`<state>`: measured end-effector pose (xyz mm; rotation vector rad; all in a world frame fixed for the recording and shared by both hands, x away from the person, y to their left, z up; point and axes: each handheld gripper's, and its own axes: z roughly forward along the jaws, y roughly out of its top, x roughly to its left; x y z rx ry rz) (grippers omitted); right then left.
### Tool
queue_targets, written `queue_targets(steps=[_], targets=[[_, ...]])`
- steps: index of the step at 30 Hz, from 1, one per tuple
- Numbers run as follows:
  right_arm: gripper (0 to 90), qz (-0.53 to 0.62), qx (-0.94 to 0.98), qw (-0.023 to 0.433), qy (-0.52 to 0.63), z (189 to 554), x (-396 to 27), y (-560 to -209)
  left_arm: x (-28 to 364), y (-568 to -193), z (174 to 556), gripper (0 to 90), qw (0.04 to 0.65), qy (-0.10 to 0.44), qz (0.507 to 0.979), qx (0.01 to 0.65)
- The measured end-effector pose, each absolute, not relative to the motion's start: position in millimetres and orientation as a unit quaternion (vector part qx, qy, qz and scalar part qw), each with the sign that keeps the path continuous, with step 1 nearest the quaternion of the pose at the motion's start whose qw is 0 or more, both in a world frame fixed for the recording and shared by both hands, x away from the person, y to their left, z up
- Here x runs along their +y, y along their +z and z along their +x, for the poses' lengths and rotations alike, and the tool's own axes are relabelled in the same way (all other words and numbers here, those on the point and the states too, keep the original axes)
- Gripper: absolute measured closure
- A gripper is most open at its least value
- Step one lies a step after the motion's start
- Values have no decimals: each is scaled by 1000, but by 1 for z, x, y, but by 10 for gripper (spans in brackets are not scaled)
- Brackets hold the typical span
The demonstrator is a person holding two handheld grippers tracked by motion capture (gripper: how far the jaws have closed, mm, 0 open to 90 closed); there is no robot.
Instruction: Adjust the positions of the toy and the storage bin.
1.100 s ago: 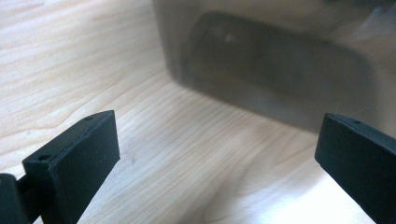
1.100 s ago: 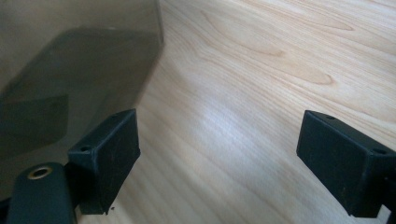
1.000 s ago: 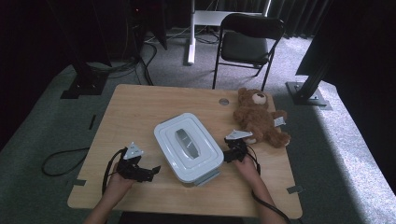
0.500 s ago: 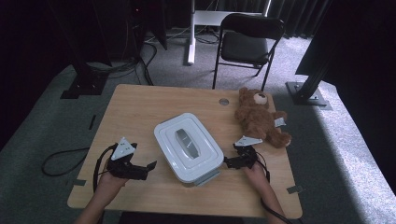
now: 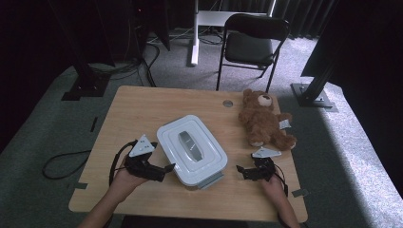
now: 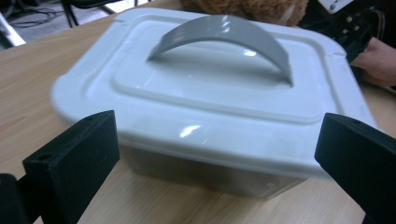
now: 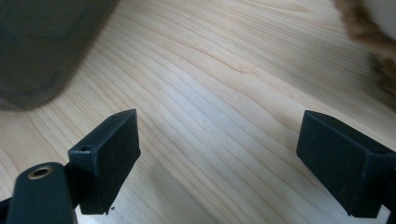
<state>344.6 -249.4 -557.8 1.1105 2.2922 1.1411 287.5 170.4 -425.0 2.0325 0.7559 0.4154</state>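
The white lidded box (image 5: 191, 151) w/ grey arched handle (image 5: 188, 142) sits mid-table, lid on, turned at an angle to the table's edges. Left gripper (image 5: 167, 168) is just beside the box's near-left wall, jaws spread wide; in the left gripper view the box (image 6: 210, 107) spans the gap between them, not yet touched. Right gripper (image 5: 241, 171) sits off the box's near-right corner, jaws also spread, nothing between but bare wood.

Vs 1 s ago: both hands have pulled back toward the person and down; the right one, then at the box's right side, is now apart from it. Likely a re-approach low on the box's walls, prob. to lift or shift it w/ both.

Room: teddy bear (image 5: 263, 119) lies near on the right, so rightward moves are tight. Table (image 5: 138, 109) is open to the left and beyond the box; near edge is close.
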Motion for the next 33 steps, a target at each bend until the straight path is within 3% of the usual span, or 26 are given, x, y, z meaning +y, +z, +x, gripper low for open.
queue_targets(steps=[20, 33], targets=[[125, 411, 801, 188, 392, 327, -275, -562, 114, -432, 312, 5, 444, 112, 843, 283], [125, 413, 799, 183, 396, 326, -277, -563, 91, -439, 319, 5, 449, 103, 841, 283]])
